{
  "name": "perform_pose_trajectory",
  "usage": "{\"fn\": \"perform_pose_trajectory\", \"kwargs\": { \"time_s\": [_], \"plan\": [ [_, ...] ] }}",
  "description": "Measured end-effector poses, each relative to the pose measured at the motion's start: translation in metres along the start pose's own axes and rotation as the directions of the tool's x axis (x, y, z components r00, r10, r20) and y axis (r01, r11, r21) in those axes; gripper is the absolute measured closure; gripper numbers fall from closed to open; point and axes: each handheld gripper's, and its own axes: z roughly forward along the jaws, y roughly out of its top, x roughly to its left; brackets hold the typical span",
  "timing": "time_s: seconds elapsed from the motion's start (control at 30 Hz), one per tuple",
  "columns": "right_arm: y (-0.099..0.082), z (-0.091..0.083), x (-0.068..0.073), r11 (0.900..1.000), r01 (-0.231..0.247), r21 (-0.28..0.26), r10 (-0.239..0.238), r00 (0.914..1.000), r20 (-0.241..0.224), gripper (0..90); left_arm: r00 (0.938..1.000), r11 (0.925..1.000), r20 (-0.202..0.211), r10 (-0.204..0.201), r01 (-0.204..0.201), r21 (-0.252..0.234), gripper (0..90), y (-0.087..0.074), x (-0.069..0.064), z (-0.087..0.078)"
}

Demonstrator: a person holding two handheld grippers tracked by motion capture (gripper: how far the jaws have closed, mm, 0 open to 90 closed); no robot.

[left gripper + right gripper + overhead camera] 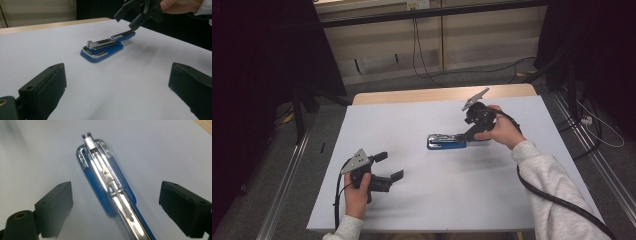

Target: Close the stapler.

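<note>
The blue stapler (447, 142) lies flat on the white table (422, 200), near its middle. My right gripper (116, 202) hangs just above the stapler's rear end, jaws spread wide (the metal top arm runs between them, untouched). My left gripper (388, 165), well apart from the stapler, points toward it, jaws open and holding nothing.
</note>
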Motion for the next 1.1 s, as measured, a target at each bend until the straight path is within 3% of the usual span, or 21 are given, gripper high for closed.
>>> {"fn": "perform_pose_trajectory", "kwargs": {
  "time_s": [0.13,0.3,0.33,0.4,0.47,0.6,0.7,0.9,1.0,1.1],
  "plan": [
    [-0.017,-0.008,-0.002,0.9996,-0.029,-0.003,0.029,0.999,0.034,10.8,0.9998,0.9996,-0.018,-0.008,0.008,0.026,1.9,0.004,0.003,0.012],
    [-0.032,-0.015,-0.003,0.9985,-0.05,-0.02,0.051,0.997,0.059,11.1,0.9997,0.9991,-0.009,-0.024,0.025,0.034,2.1,0.007,0.005,0.021],
    [-0.039,-0.018,-0.003,0.9977,-0.064,-0.022,0.065,0.9957,0.066,11.1,0.9993,0.9981,-0.034,-0.018,0.02,0.058,2.2,0.008,0.006,0.027],
    [-0.046,-0.02,-0.002,0.9981,-0.059,-0.016,0.06,0.9936,0.095,11.1,0.9989,0.9974,-0.044,-0.018,0.021,0.069,2.6,0.009,0.007,0.033],
    [-0.054,-0.023,-0.002,0.9966,-0.077,-0.029,0.079,0.9927,0.091,11.5,0.9981,0.9967,-0.056,-0.025,0.029,0.075,2.9,0.01,0.008,0.037],
    [-0.066,-0.028,0.0,0.9955,-0.087,-0.037,0.091,0.9879,0.126,12.2,0.9969,0.9954,-0.068,-0.04,0.045,0.085,3.1,0.009,0.012,0.046],
    [-0.074,-0.031,0.001,0.9928,-0.108,-0.053,0.114,0.9848,0.131,12.4,0.9953,0.9933,-0.091,-0.031,0.041,0.108,3.2,0.01,0.012,0.052],
    [-0.089,-0.036,0.002,0.9892,-0.119,-0.086,0.131,0.9785,0.159,14.8,0.9939,0.993,-0.103,-0.04,0.051,0.106,3.6,0.012,0.015,0.066],
    [-0.096,-0.037,0.0,0.9855,-0.137,-0.1,0.152,0.9747,0.164,18.5,0.9929,0.9887,-0.111,-0.042,0.057,0.139,4.6,0.013,0.017,0.075],
    [-0.101,-0.037,-0.002,0.9863,-0.142,-0.083,0.155,0.9717,0.178,24.0,0.9948,0.989,-0.096,-0.036,0.049,0.14,13.4,0.015,0.018,0.081]
  ]
}}
